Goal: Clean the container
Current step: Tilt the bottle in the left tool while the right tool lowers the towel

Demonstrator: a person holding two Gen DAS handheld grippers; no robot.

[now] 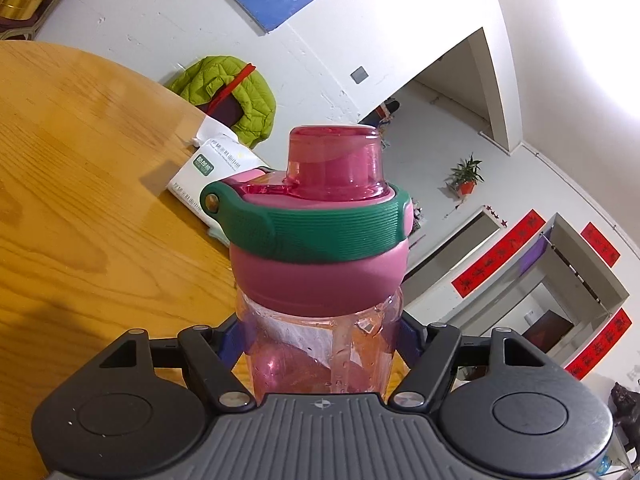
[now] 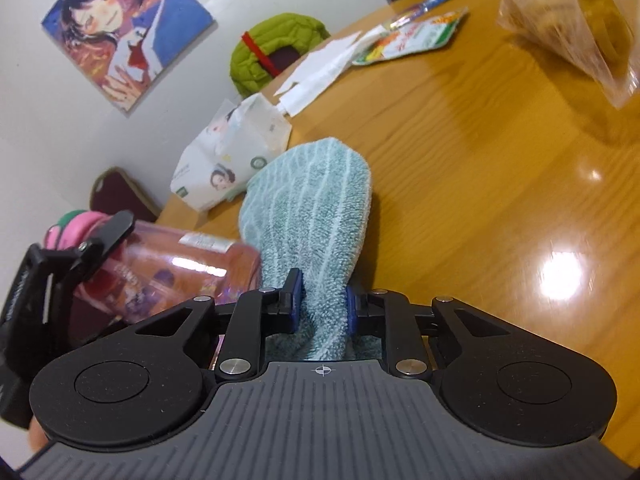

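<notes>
A clear pink bottle with a pink lid and a green carry strap fills the middle of the left wrist view. My left gripper is shut on its body, one blue pad on each side. In the right wrist view the same bottle lies tilted at the lower left, held off the table by the left gripper. My right gripper is shut on a light blue striped towel, which stands up from the pads and touches the bottle's base.
The round wooden table carries a white tissue pack, torn white paper, a snack packet and a clear bag of food. A green padded jacket hangs on a chair beyond the table's far edge.
</notes>
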